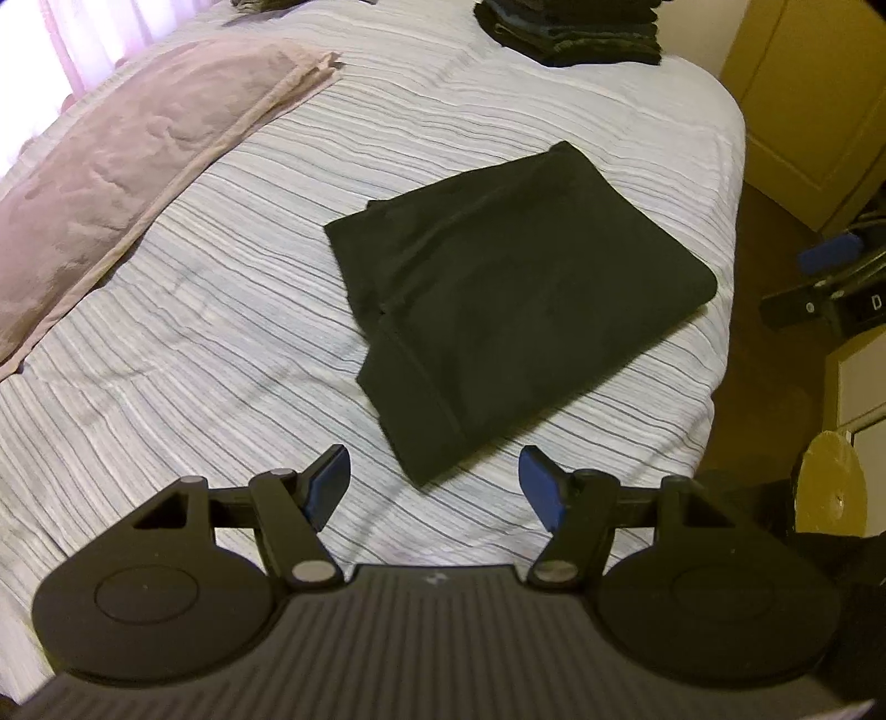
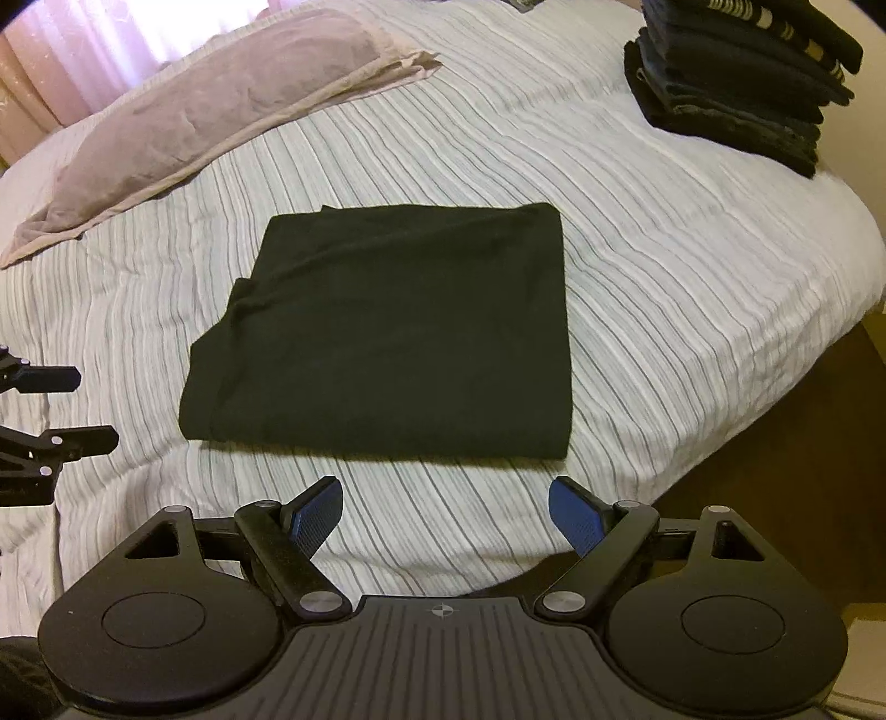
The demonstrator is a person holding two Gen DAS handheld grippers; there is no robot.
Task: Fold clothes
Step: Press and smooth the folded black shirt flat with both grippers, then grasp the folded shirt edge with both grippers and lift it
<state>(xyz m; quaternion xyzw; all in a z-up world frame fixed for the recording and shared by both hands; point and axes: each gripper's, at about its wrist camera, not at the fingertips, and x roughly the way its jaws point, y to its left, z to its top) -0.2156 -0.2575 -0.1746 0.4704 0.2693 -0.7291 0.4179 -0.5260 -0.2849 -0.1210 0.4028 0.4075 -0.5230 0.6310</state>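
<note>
A black garment [image 1: 498, 288] lies folded into a flat rectangle on the striped bedspread [image 1: 221, 332]; it also shows in the right wrist view [image 2: 387, 332]. My left gripper [image 1: 434, 484] is open and empty, hovering just short of the garment's near corner. My right gripper [image 2: 446, 509] is open and empty, just short of the garment's near edge. The left gripper [image 2: 55, 410] also appears at the left edge of the right wrist view, and the right gripper [image 1: 830, 277] at the right edge of the left wrist view.
A stack of folded dark clothes [image 2: 736, 77] sits at the far right of the bed, also seen in the left wrist view [image 1: 570, 27]. A pink pillow [image 2: 210, 111] lies at the far left. The bed edge drops to a brown floor [image 2: 775, 443] on the right.
</note>
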